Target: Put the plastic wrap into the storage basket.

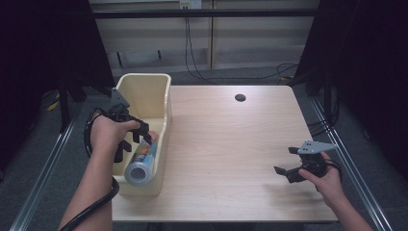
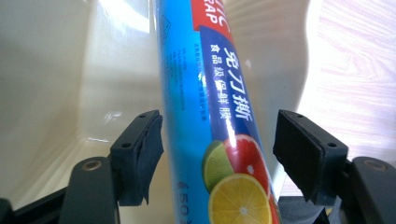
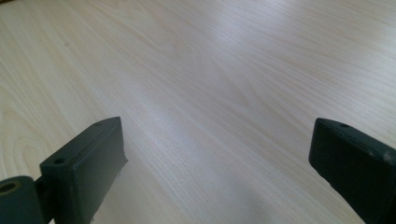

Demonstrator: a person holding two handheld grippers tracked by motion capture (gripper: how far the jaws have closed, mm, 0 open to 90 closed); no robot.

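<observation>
In the high view, the jaws of the left gripper (image 1: 139, 137) stand apart over the cream bin (image 1: 163, 96), one to each side of the roll of cling film (image 1: 142, 161) that lies inside it. The roll rests lengthwise in the near half of the bin, its round end facing the person, leaning against the bin's right wall. The bin sits at the left edge of the wooden table (image 1: 226, 144). The right gripper (image 1: 285, 161) is held low over the table's near right corner, well apart from the bin, its jaws spread wide with nothing between them. A dark round hole (image 1: 240, 97) marks the table's far side.

In the left gripper view, the jaws are spread with the roll of cling film (image 2: 219, 130) running up between them. The left pad (image 2: 144, 149) stands just beside the blue wrapper with a thin gap, and the right pad (image 2: 299, 154) is clearly apart from it. The wrapper shows citrus slices and white lettering. The cream bin (image 2: 56, 70) wall fills the background.

In the right gripper view, the jaws are wide open over the bare wooden table (image 3: 224, 84), gripping nothing.
</observation>
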